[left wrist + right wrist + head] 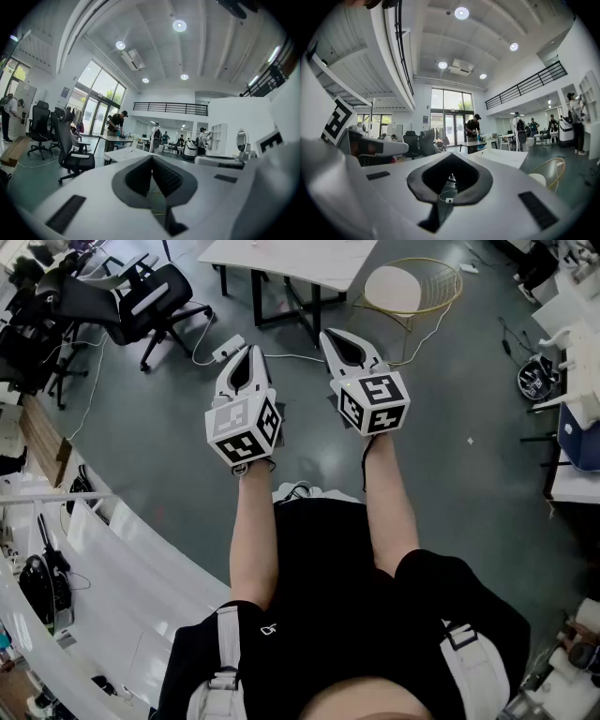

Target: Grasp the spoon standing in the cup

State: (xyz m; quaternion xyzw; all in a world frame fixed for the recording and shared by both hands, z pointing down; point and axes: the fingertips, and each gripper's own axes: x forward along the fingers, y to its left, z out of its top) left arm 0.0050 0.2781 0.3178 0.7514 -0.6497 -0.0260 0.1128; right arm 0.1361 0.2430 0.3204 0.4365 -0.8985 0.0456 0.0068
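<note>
Holding both tongs out ahead of me, about level, side by side but apart, over the grey floor point(169, 446). The left tongs point(248, 352) are closed: the left gripper view shows the ribbed pads point(166, 178) meeting at the tips with nothing between them. The right tongs point(328, 337) are likewise closed and empty.

Spoon and cup: no view shows either, so I cannot place them relative to the tongs.

Surroundings, by position:
- Just beside the left tips, a white power strip point(228, 348) lies on the floor. Its cable point(291, 357) runs across the floor past the right tips.
- Further beyond both tips stands a white table point(300, 259) on dark legs. Floor and cable lie between it and the tongs.
- Beyond and to the right of the right tongs is a round white-topped stand point(412, 287) in a gold wire frame.
- Beyond and to the left of the left tongs is a black office chair point(145, 296).
- Behind the left tongs, at my left side, runs a curved white worktop point(122, 559).
- Well to the right of the right tongs sits a blue box point(581, 437).
- In the left gripper view, a person point(117, 123) stands at a distant table.
</note>
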